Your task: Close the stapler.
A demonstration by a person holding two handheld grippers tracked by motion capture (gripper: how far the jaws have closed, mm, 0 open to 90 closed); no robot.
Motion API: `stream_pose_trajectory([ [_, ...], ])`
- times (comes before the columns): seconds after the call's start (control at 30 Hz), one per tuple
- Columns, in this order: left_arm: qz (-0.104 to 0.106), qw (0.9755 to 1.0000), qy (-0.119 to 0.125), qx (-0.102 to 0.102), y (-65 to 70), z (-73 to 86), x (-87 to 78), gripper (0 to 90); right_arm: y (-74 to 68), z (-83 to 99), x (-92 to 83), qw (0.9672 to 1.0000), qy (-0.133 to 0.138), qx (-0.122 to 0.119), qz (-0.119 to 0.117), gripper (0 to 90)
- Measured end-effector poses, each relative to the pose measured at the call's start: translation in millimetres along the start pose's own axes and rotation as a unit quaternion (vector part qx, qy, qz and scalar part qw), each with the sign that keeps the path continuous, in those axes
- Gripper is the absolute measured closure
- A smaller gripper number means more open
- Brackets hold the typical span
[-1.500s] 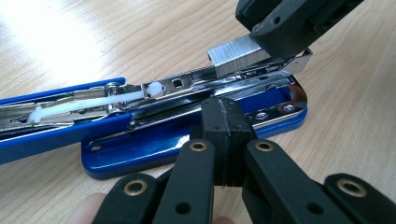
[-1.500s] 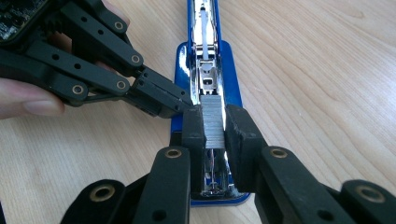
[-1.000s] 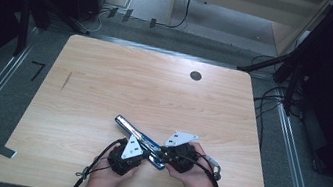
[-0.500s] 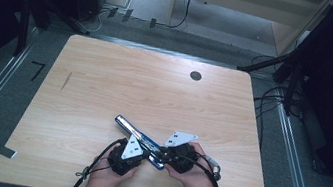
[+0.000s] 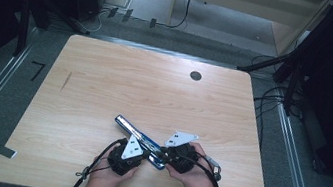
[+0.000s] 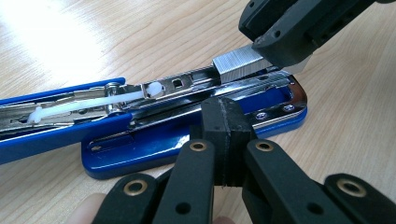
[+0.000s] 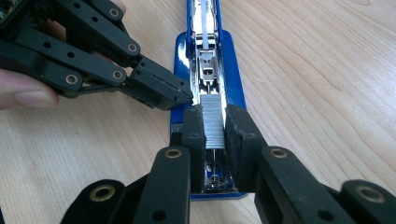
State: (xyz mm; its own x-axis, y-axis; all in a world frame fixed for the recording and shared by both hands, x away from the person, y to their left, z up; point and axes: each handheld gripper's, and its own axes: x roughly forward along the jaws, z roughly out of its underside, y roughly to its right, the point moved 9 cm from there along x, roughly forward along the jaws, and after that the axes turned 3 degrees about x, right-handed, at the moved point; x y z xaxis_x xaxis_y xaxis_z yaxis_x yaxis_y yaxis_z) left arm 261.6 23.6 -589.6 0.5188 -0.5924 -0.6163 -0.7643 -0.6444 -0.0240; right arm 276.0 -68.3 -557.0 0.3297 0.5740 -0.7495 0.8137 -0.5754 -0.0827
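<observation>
At the near edge of the table point(image 5: 104, 89), an opened blue stapler point(image 5: 139, 141) is worked on by two hand-held grippers. Compared with the pictures from a second ago, nothing is seen to have shifted: both hands and the stapler lie as before, so the step appears to be paused at the point of seating rather than progressing.

A strip of staples point(image 7: 213, 122) is held between the jaws of the right gripper point(image 7: 214, 125), which are closed narrowly on its sides, directly over the stapler's metal channel point(image 7: 206, 70) at its front end. The strip is judged to be resting in or just above the channel; full seating cannot be confirmed.

The left gripper point(image 6: 227, 123) is fully closed on nothing, its tip pressed against the side of the stapler's base point(image 6: 154, 151), apparently to steady it.

Farther off, the stapler's lid point(image 6: 56, 116) is swung open and lies flat, with the white pusher point(image 6: 126, 97) drawn back along it. Beyond, bare wood is seen.
</observation>
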Motion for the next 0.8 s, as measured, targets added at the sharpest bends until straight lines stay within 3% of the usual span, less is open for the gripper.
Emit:
stream_pose_trajectory([
  [0.8, 0.0, 1.0, -0.001, 0.002, -0.2, 0.2, -0.2, 90.0, -1.4, -0.6, 6.4, 0.9998, -0.006, -0.013, 0.013, 79.7],
])
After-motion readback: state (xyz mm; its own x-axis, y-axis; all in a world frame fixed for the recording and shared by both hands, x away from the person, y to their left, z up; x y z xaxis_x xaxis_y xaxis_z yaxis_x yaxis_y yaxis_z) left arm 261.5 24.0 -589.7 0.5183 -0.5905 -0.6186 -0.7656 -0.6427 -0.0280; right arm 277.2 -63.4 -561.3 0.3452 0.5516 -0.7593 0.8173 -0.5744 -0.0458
